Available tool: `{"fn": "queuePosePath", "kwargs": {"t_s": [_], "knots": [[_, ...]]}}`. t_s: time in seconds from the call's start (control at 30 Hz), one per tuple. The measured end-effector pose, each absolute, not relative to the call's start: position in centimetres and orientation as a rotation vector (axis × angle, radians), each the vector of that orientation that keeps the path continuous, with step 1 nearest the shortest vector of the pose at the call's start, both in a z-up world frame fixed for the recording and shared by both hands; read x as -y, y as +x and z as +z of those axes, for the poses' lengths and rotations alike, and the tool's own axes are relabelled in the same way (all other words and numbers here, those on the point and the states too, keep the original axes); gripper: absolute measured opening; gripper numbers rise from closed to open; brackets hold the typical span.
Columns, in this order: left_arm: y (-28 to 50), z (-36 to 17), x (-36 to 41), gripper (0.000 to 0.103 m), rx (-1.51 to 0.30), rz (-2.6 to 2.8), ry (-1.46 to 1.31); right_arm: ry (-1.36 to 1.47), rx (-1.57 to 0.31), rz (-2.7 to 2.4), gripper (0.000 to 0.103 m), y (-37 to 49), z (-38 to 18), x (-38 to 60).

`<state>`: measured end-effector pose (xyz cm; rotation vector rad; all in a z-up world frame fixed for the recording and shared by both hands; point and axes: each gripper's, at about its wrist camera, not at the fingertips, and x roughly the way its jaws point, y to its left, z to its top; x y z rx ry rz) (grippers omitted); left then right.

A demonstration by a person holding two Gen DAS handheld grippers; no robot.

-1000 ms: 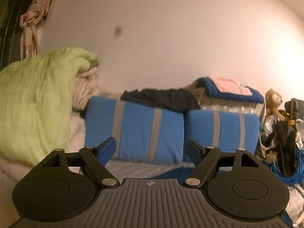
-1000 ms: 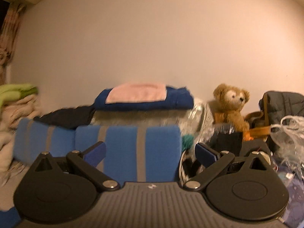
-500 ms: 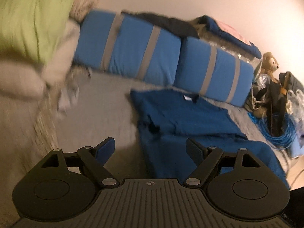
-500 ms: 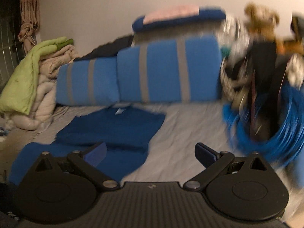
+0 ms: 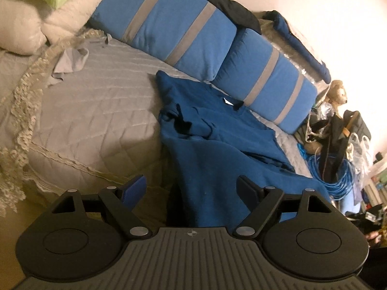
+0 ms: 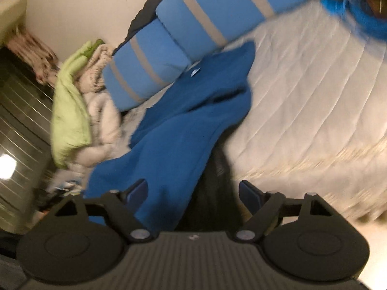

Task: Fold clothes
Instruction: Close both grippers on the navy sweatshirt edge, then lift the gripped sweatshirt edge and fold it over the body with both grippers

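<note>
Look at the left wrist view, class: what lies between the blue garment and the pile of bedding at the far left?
Bare quilted grey bedspread, in the left wrist view, between the blue garment and the pile of bedding. Only a small crumpled grey cloth lies there.

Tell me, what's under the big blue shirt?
The blue shirt lies on the grey quilted bedspread, its lower end hanging over the bed's edge. Anything else beneath it is hidden by the cloth.

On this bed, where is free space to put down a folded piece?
The grey quilt is bare between the blue garment, the striped pillows and the blankets. The far side, by the blue cable and bags, is crowded.
</note>
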<state>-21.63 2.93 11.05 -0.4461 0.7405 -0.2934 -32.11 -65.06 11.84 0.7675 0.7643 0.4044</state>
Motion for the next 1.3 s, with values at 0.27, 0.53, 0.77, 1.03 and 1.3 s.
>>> {"fn": "queuePosePath", "kwargs": {"t_s": [0.27, 0.53, 0.77, 1.03, 1.3], "knots": [[-21.9, 9.9, -3.4, 0.081, -0.744, -0.300, -0.518, 0.912, -0.824, 0.510, 0.053, -31.1, 9.5, 62.5], [-21.6, 7.7, -4.8, 0.072, -0.778, -0.357, -0.736, 0.912, -0.852, 0.494, 0.008, -32.2, 10.7, 62.2], [-21.3, 5.5, -5.2, 0.055, -0.836, -0.431, -0.876, 0.880, -0.828, 0.514, 0.008, -32.2, 12.7, 62.0], [-22.4, 5.1, -4.3, 0.018, -0.868, -0.497, -0.912, 0.866, -0.814, 0.473, 0.007, -32.5, 13.3, 61.8], [-23.3, 8.5, -4.2, 0.007, -0.729, -0.441, -0.880, 0.857, -0.713, 0.379, 0.006, -32.0, 16.0, 61.9]]}}
